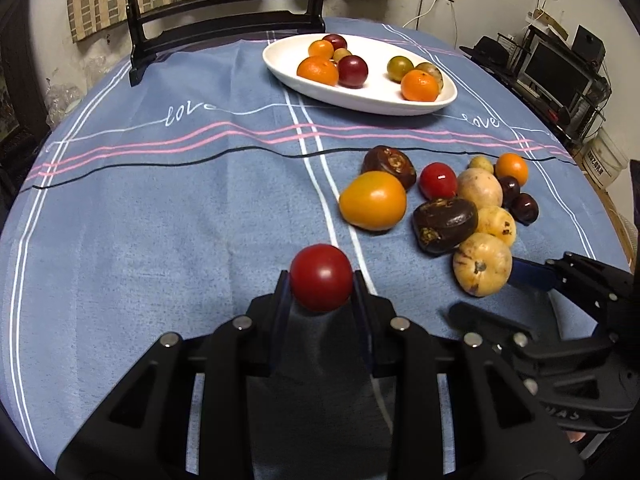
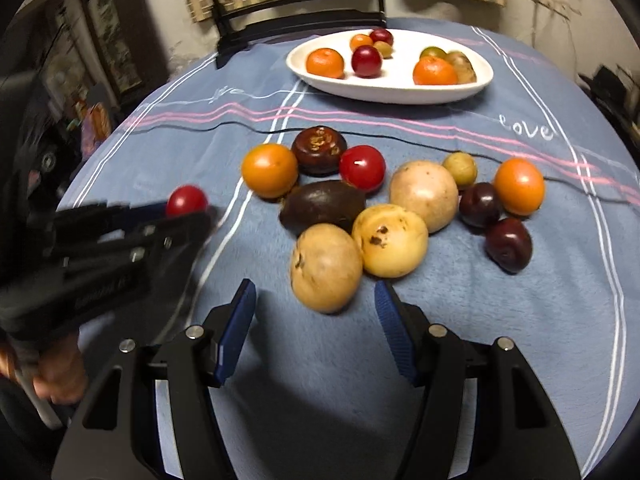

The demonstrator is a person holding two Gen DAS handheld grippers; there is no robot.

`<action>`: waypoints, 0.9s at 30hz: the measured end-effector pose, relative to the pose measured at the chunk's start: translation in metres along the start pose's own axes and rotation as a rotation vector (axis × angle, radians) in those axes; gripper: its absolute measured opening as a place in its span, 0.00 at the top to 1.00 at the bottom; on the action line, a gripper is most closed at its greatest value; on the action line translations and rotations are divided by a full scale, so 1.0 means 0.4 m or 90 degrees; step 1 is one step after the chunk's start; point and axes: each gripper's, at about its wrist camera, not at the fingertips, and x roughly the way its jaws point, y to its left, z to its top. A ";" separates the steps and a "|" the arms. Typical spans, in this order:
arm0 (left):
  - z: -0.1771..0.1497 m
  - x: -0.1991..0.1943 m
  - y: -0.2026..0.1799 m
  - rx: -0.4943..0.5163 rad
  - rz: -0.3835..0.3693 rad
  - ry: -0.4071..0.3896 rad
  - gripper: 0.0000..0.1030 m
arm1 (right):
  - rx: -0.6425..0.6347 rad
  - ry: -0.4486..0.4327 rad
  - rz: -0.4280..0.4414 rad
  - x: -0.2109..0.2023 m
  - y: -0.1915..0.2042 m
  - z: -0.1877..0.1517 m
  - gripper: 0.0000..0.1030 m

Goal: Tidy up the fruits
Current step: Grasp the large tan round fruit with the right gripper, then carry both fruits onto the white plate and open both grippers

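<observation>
The left gripper (image 1: pixel 321 280) has its two black fingers clamped on a small round glossy red fruit (image 1: pixel 321 277), carried above the blue cloth-covered table (image 1: pixel 160 220). In the right wrist view the right gripper (image 2: pixel 316 308) has its blue-padded jaws spread wide with nothing between them, and a large pale tan round fruit (image 2: pixel 326 268) lies at twelve o'clock just beyond their tips. Touching it at one o'clock is a second tan fruit with dark spots (image 2: pixel 390 240), and at eleven o'clock a dark brown oval fruit (image 2: pixel 322 204). Beyond them lies the loose heap: an orange round fruit (image 2: pixel 270 170), a red glossy fruit (image 2: pixel 362 168) and two dark purple plums (image 2: pixel 509 244) at two o'clock. Farthest, at twelve o'clock, the white oval ceramic dish (image 2: pixel 400 92) holds oranges, red plums and greenish fruits.
</observation>
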 end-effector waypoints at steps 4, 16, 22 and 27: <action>-0.004 0.012 0.004 -0.002 -0.006 0.008 0.70 | 0.043 -0.007 -0.001 0.007 -0.001 0.011 0.39; -0.007 0.015 -0.008 0.012 0.011 0.006 0.70 | 0.112 0.005 0.018 -0.021 -0.043 -0.005 0.69; -0.007 0.000 -0.019 0.015 0.020 0.005 0.70 | 0.105 -0.023 0.033 -0.082 -0.080 -0.039 0.69; 0.004 -0.035 -0.050 0.029 0.022 -0.004 0.70 | 0.111 -0.058 0.026 -0.128 -0.120 -0.043 0.69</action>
